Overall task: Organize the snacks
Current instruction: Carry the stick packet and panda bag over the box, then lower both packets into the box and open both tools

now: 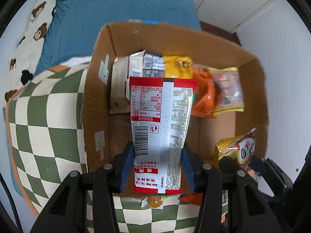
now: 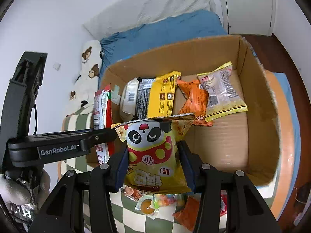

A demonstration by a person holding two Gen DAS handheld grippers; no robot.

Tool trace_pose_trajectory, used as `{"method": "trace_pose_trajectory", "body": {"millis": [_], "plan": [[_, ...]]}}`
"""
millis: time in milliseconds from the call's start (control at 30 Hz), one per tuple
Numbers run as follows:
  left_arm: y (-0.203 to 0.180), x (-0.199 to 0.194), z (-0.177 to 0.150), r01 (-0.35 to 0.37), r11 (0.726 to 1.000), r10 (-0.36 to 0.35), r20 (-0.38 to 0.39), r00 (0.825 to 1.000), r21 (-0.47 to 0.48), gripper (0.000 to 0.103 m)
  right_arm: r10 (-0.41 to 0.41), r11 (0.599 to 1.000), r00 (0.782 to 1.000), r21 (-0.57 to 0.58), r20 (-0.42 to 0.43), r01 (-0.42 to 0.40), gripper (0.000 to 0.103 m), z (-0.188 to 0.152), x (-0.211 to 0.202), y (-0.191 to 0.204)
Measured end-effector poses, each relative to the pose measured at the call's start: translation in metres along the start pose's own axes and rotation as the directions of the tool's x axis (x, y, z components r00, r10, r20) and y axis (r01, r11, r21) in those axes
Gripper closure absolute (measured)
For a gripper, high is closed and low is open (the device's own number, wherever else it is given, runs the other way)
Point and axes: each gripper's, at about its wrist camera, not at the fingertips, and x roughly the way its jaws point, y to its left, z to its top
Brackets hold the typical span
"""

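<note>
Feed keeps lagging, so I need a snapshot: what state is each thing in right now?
Left gripper: shut on red-and-silver snack packet.
Right gripper: shut on yellow panda snack bag.
Brown cardboard box: open, partly filled.
Loose snacks on checkered blanket: unpacked.

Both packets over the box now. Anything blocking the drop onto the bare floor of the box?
Nothing visible. The left gripper holds the red-and-white packet and the right gripper the panda packet above the open cardboard box. Packed snacks line only the far wall; the near floor is bare.
</note>
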Motion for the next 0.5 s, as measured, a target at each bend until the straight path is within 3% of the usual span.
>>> {"method": "trace_pose_trajectory", "body": {"millis": [400, 433, 500], "plan": [[0.012, 0.036, 0.005, -0.016, 0.999, 0.013, -0.080, 0.997, -0.032, 0.057, -0.011, 1.000, 0.995, 0.007, -0.104, 0.012, 0.049, 0.005, 0.059, -0.007], [0.013, 0.037, 0.005, -0.016, 0.999, 0.013, -0.085, 0.996, -0.035, 0.056, -0.012, 1.000, 0.992, 0.021, -0.126, 0.015, 0.047, 0.005, 0.065, -0.009], [0.017, 0.038, 0.005, -0.003, 0.999, -0.001, -0.082, 0.997, -0.046, 0.048, -0.048, 0.999, 0.986, 0.013, -0.158, 0.051, 0.015, 0.007, 0.073, -0.011]]}}
